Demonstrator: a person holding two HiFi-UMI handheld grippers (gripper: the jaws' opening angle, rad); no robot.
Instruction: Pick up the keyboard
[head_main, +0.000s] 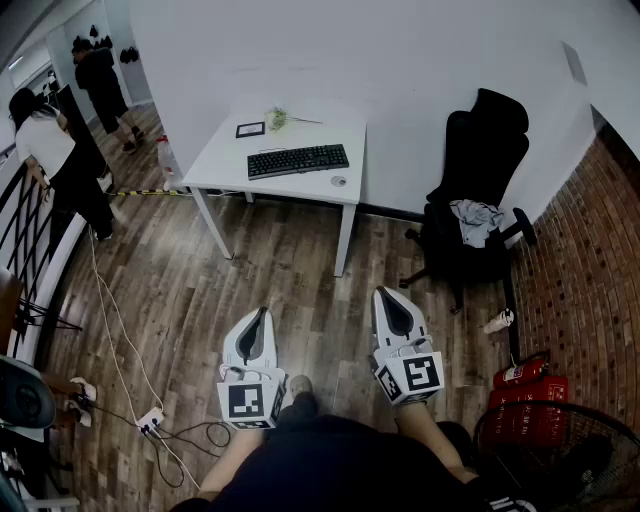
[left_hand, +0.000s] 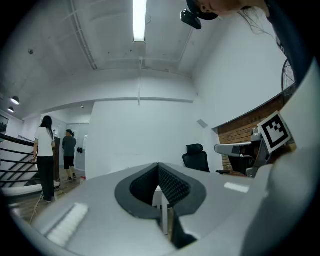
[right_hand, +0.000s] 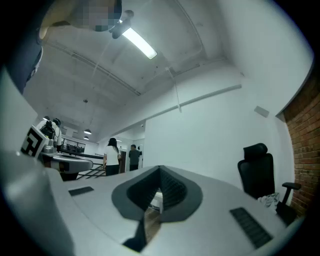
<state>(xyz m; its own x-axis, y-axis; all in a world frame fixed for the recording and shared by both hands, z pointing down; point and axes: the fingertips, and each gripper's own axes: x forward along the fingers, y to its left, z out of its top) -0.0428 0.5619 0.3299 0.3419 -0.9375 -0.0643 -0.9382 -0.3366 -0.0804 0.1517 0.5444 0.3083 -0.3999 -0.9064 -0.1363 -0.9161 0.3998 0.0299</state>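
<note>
A black keyboard (head_main: 297, 160) lies on a small white table (head_main: 228, 170) against the far wall, with a small grey mouse (head_main: 339, 181) at its right end. My left gripper (head_main: 260, 315) and right gripper (head_main: 388, 296) hover low and near me, well short of the table, over the wood floor. Both point level toward the table, jaws shut with nothing between them. In the left gripper view the closed jaws fill the bottom, with a table leg (left_hand: 163, 212) showing past them. In the right gripper view the jaws also meet, and only a bit of table shows beyond them.
A black office chair (head_main: 475, 200) with a cloth on its seat stands right of the table. A red extinguisher (head_main: 520, 385) and a fan (head_main: 560, 450) sit by the brick wall on the right. Two people (head_main: 60, 150) stand at the far left. Cables and a power strip (head_main: 150, 420) lie on the floor left.
</note>
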